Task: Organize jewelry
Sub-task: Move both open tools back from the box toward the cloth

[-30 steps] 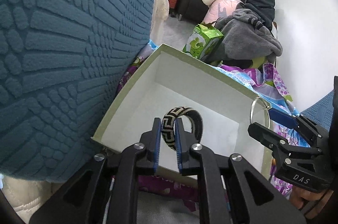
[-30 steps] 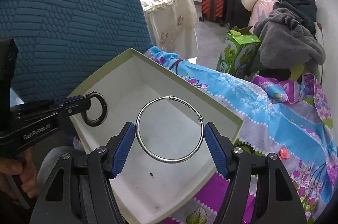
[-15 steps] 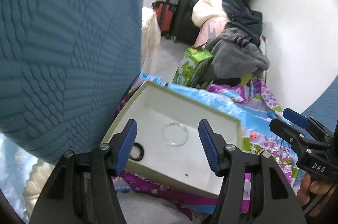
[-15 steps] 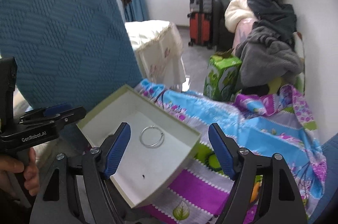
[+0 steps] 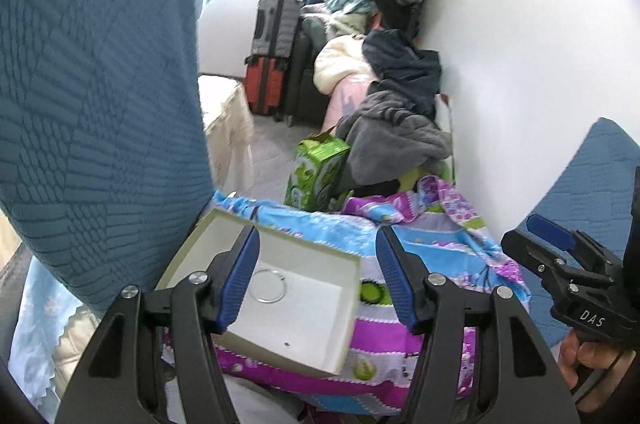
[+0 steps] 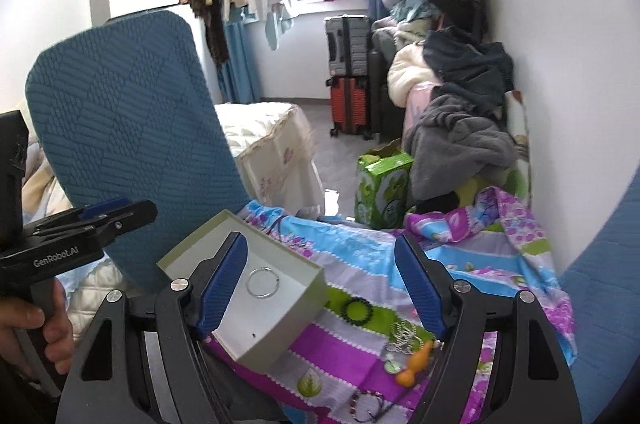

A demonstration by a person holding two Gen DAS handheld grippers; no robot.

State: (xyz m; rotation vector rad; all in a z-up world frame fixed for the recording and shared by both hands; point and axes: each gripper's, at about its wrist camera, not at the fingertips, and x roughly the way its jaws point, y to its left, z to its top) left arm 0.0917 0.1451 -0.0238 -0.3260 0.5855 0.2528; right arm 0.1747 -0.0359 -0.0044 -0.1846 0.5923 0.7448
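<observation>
Both grippers hang empty above the bed, jaws spread. The silver ring lies flat in the box; the bead bracelet waits on the quilt, below the right gripper, the left gripper farther off.

We see the box on the bedspread, with the ring lying inside it. Right of the box on the spread lie a bracelet and, nearer, a chain. The chair back stands left; the carton and suitcases lie farther off.
</observation>
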